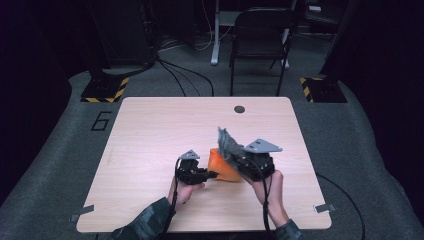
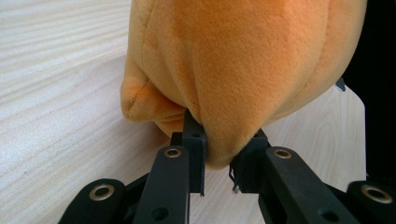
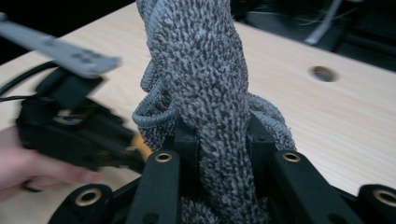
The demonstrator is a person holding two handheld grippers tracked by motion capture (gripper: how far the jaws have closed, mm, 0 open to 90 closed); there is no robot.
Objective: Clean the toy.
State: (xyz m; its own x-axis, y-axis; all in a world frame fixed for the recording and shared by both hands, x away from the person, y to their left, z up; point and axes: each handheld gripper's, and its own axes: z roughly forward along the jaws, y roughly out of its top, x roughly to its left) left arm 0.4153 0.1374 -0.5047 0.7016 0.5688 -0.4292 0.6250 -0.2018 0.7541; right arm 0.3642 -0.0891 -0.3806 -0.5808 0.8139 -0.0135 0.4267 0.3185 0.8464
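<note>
I'm clamping my left gripper [image 2: 218,161] on the bottom fold of a soft orange plush cushion [image 2: 243,70]; it's resting on the pale wooden table [image 1: 150,130], well short of the round cable hole [image 1: 239,109]. My right gripper [image 3: 222,140] is pinching a grey knitted cloth [image 3: 205,79], holding it raised just above the cushion. Both look light, limp and squashy, so I reckon they'll sag and slide; I'm favouring a seam or a thick fold for grip. No brands or labels readable on either; a "6" [image 1: 101,121] is marked on the floor left of the table.
</note>
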